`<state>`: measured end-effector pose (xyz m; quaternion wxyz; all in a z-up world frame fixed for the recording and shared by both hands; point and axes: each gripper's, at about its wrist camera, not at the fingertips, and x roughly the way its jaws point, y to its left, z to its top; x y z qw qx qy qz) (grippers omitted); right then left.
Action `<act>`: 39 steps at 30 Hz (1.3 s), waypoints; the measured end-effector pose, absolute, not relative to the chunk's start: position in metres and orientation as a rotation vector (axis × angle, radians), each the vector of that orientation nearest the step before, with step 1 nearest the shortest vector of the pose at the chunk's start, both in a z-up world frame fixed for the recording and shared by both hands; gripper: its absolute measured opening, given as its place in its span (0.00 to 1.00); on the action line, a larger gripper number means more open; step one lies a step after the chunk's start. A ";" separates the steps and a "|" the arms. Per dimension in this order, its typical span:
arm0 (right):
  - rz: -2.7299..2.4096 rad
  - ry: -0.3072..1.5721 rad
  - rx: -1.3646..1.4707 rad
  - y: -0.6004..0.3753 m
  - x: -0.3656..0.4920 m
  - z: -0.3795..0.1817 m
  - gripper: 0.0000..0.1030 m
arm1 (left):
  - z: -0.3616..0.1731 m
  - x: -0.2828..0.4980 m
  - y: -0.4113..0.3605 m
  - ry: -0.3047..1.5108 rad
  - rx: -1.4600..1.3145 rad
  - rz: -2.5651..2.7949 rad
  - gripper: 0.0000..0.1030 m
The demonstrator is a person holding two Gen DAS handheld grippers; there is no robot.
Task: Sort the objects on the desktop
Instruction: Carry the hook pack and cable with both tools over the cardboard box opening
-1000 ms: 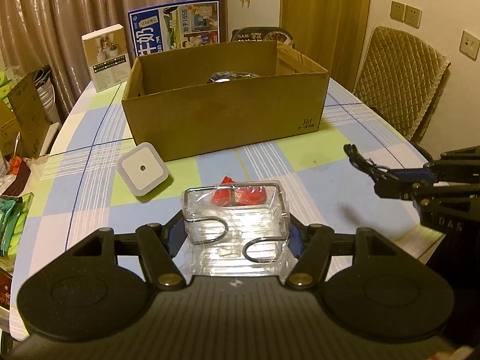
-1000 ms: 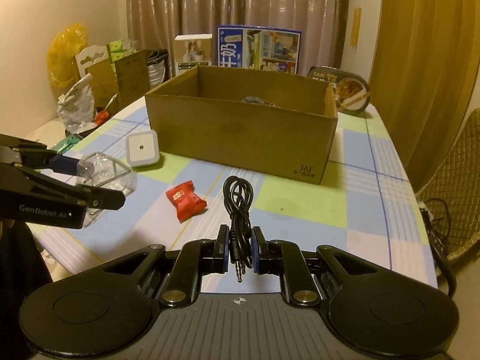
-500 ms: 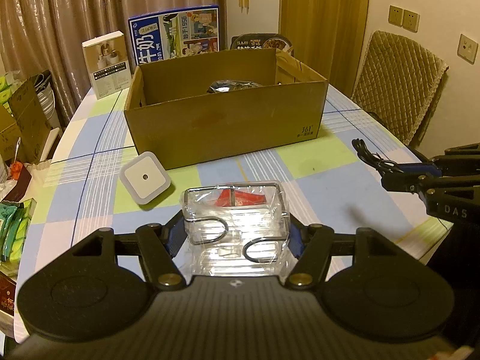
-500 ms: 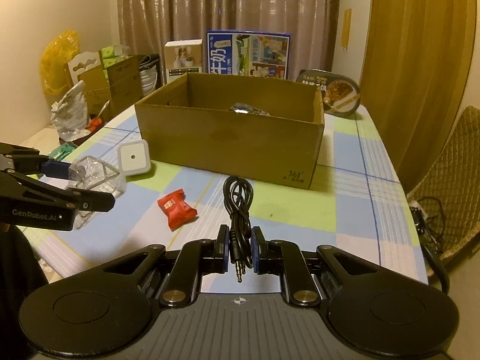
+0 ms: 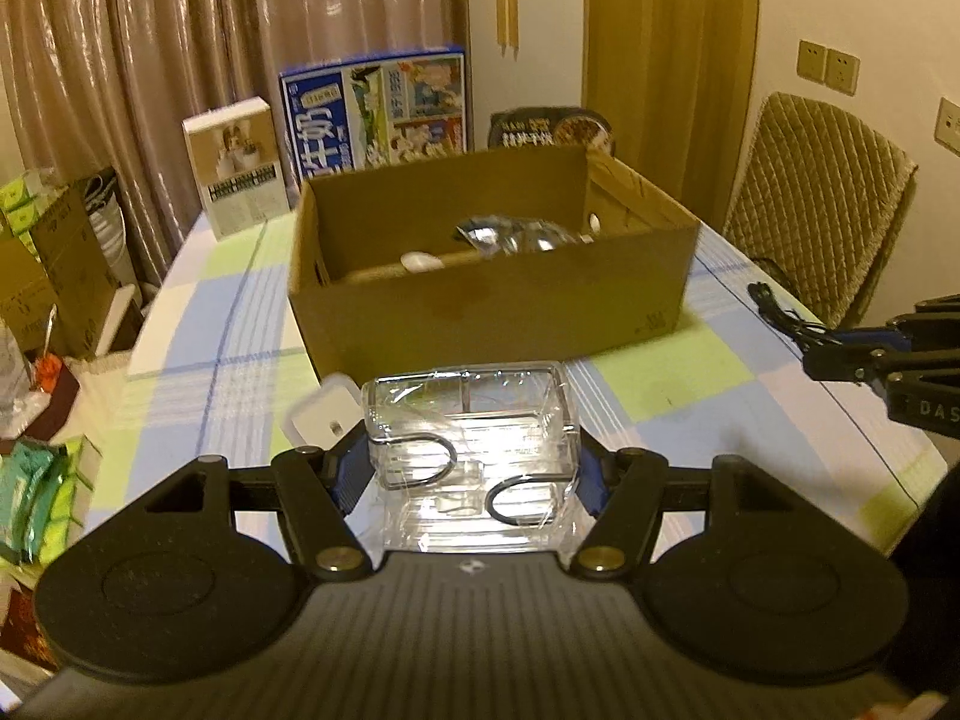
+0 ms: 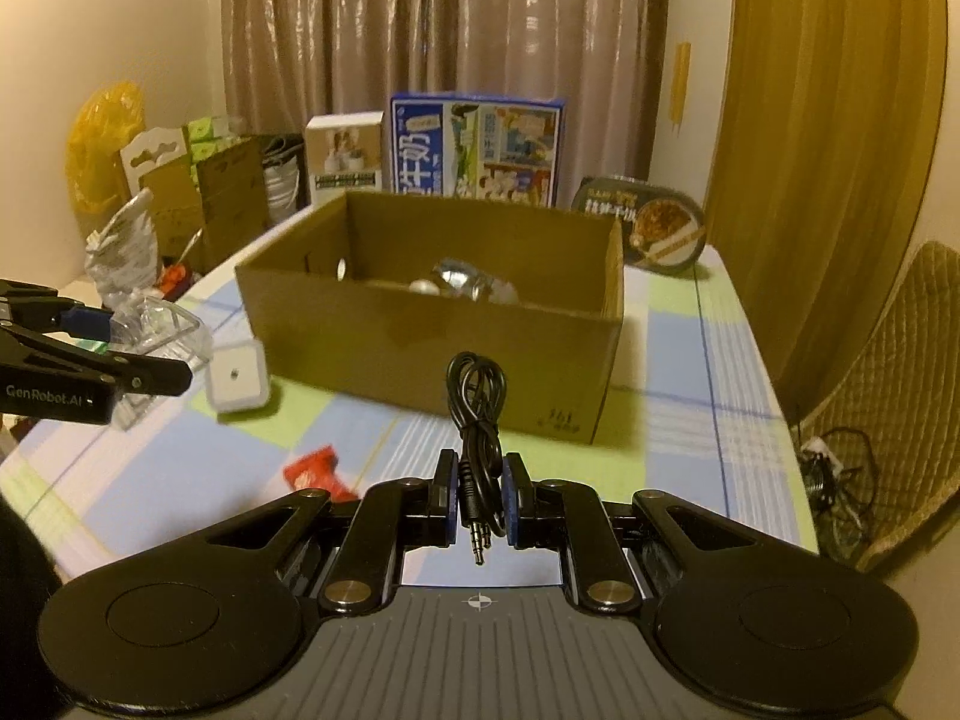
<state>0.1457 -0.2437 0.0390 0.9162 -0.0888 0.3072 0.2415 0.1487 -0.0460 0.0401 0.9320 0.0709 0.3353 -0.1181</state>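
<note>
Audio cable [image 6: 477, 420], coiled, is pinched in the right gripper [image 6: 478, 501], jaws fully closed on it, plugs hanging toward the camera. Clear plastic box [image 5: 471, 423] sits clamped between the left gripper's [image 5: 471, 474] half-open jaws. Both grippers point downward over the table [image 6: 678, 420]. Cardboard box [image 6: 432, 324] lies directly ahead of each, long axis crosswise, open top up; both hands appear about equally near. Items already lie inside.

My way stood barred by the cardboard box [image 6: 432, 324] mid-bench [image 6: 690, 414]; its open top gave room.
</note>
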 end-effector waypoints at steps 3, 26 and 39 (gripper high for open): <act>0.498 0.619 -0.182 -0.239 0.160 0.046 0.11 | 0.051 0.163 -0.043 0.665 0.150 -0.240 0.59; 0.571 0.588 -0.181 -0.172 0.263 0.073 0.11 | 0.090 0.280 -0.033 0.620 0.145 -0.255 0.59; 0.585 0.607 -0.199 -0.146 0.301 0.069 0.11 | 0.087 0.323 -0.030 0.629 0.142 -0.262 0.59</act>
